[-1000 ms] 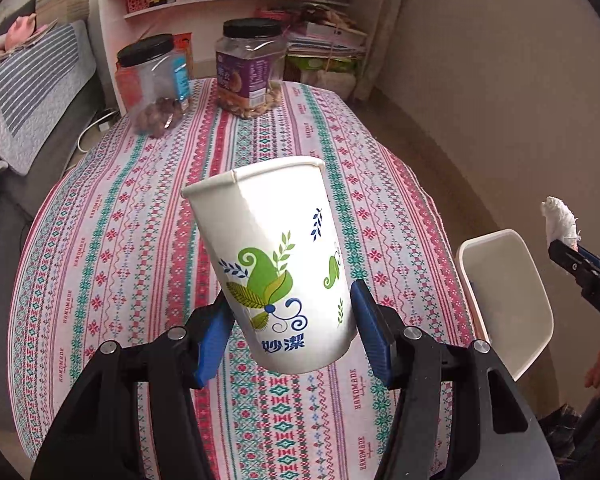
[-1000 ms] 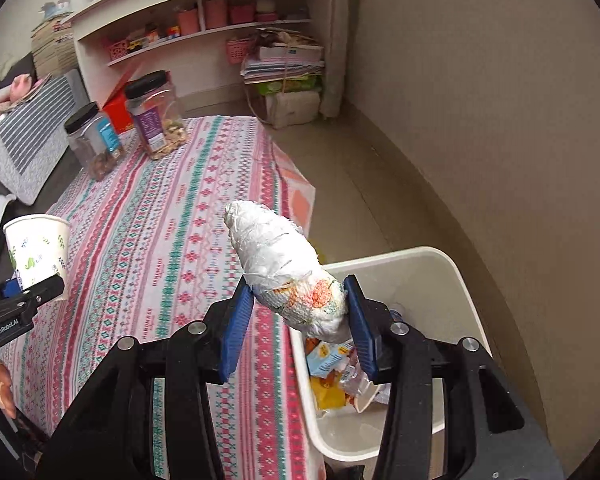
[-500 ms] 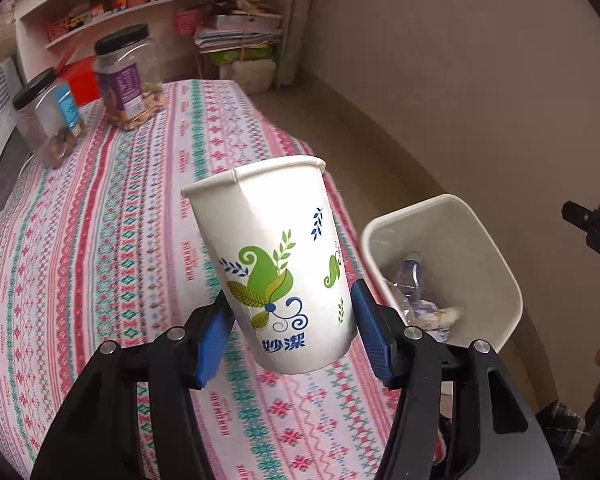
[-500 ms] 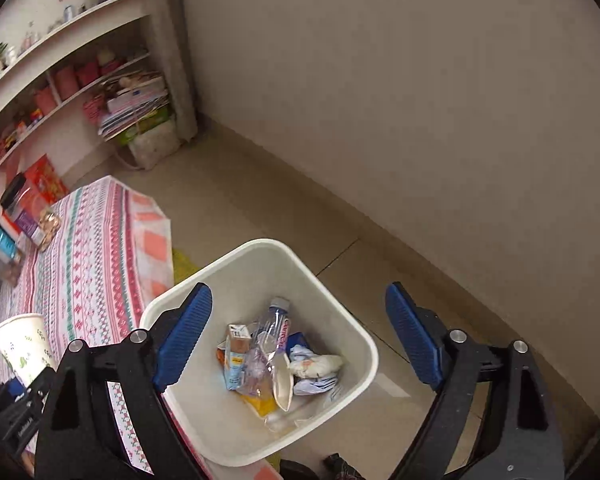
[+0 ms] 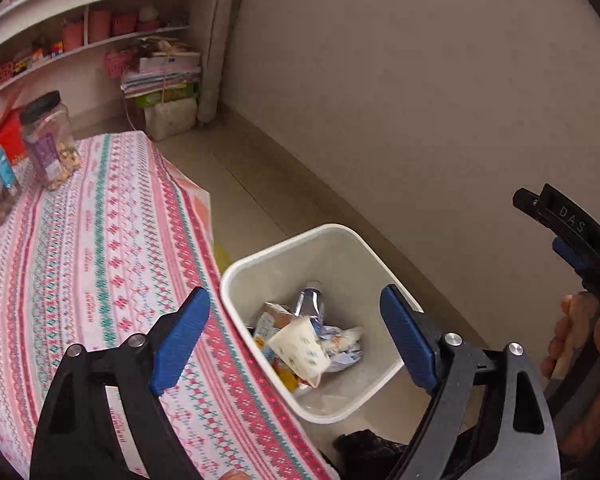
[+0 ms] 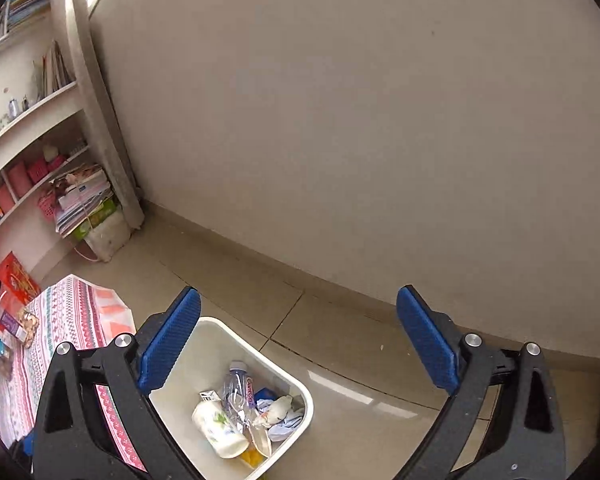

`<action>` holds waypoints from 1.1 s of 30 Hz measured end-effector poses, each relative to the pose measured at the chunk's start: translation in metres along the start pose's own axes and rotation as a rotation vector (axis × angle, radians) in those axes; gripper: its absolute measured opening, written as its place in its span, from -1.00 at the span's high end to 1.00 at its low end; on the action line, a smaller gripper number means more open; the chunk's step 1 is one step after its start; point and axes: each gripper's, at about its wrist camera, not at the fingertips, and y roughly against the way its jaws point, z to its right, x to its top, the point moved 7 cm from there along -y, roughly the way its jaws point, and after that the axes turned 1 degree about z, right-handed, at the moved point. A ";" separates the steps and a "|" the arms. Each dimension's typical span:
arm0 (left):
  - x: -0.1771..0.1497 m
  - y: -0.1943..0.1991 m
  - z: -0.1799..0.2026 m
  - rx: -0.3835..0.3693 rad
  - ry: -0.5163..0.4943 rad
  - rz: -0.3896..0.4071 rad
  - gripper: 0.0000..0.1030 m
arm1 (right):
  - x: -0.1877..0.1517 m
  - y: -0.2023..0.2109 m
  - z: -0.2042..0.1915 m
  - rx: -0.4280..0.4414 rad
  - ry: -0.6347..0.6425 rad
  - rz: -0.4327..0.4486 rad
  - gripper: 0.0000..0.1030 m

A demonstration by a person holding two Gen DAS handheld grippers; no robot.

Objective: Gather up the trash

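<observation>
A white trash bin (image 5: 284,256) stands on the floor beside the table, also in the right wrist view (image 6: 300,390). A white paper cup with green print (image 5: 298,350) lies in it on a plastic bottle (image 5: 310,306), a crumpled wrapper (image 5: 346,336) and other trash; the cup shows in the right wrist view (image 6: 218,428). My left gripper (image 5: 296,334) is open and empty above the bin. My right gripper (image 6: 298,342) is open and empty, above the bin's far side; it shows at the right edge of the left wrist view (image 5: 560,224).
A table with a pink and green patterned cloth (image 5: 80,260) lies left of the bin, with clear jars (image 5: 48,142) at its far end. White shelves (image 5: 100,36) and stacked papers (image 5: 164,76) stand at the back. A beige wall (image 6: 340,120) runs close behind the bin.
My left gripper opened and let go of the paper cup, which now lies in the bin. My right gripper, open since dropping the wrapper, moved a little farther over the bin.
</observation>
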 end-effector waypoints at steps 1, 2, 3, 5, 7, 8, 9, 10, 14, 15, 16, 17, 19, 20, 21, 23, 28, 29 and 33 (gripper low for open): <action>0.002 0.011 -0.007 0.024 -0.002 0.027 -0.72 | 0.002 0.008 -0.009 0.007 0.028 0.030 -0.86; 0.004 0.022 -0.014 0.051 -0.005 0.056 -0.73 | 0.003 0.018 -0.020 0.013 0.057 0.063 -0.86; 0.007 0.034 -0.022 0.085 -0.010 0.089 -0.75 | 0.006 0.027 -0.029 0.022 0.082 0.096 -0.86; 0.012 0.066 -0.039 0.176 -0.030 0.191 -0.76 | 0.007 0.049 -0.050 0.049 0.119 0.169 -0.86; 0.016 0.108 -0.052 0.282 -0.057 0.336 -0.87 | 0.008 0.071 -0.069 0.078 0.137 0.236 -0.87; 0.017 0.127 -0.058 0.325 -0.067 0.410 -0.87 | 0.008 0.081 -0.078 0.098 0.143 0.263 -0.87; 0.017 0.147 -0.064 0.364 -0.075 0.479 -0.87 | 0.007 0.090 -0.087 0.123 0.146 0.280 -0.87; 0.017 0.165 -0.070 0.402 -0.081 0.539 -0.87 | 0.006 0.098 -0.096 0.147 0.147 0.285 -0.87; 0.018 0.193 -0.099 0.494 -0.091 0.544 -0.87 | -0.010 0.119 -0.132 0.249 0.165 0.243 -0.87; 0.017 0.196 -0.109 0.510 -0.070 0.532 -0.87 | -0.015 0.121 -0.143 0.269 0.176 0.229 -0.87; 0.015 0.200 -0.120 0.522 -0.038 0.525 -0.87 | -0.019 0.125 -0.155 0.284 0.192 0.220 -0.87; 0.012 0.202 -0.131 0.525 -0.006 0.520 -0.87 | -0.024 0.131 -0.165 0.298 0.212 0.218 -0.87; 0.004 0.203 -0.155 0.537 0.060 0.488 -0.87 | -0.034 0.140 -0.185 0.322 0.254 0.223 -0.87; 0.000 0.201 -0.166 0.538 0.083 0.465 -0.87 | -0.039 0.146 -0.192 0.336 0.270 0.225 -0.87; -0.005 0.199 -0.175 0.540 0.105 0.443 -0.87 | -0.045 0.151 -0.201 0.349 0.283 0.225 -0.87; -0.015 0.199 -0.190 0.545 0.135 0.403 -0.87 | -0.054 0.153 -0.220 0.372 0.299 0.215 -0.87; -0.024 0.212 -0.217 0.623 0.168 0.396 -0.87 | -0.079 0.162 -0.250 0.423 0.325 0.180 -0.87; -0.025 0.216 -0.222 0.636 0.172 0.400 -0.87 | -0.082 0.163 -0.255 0.430 0.330 0.176 -0.87; -0.027 0.227 -0.235 0.663 0.197 0.403 -0.87 | -0.093 0.168 -0.270 0.461 0.340 0.160 -0.87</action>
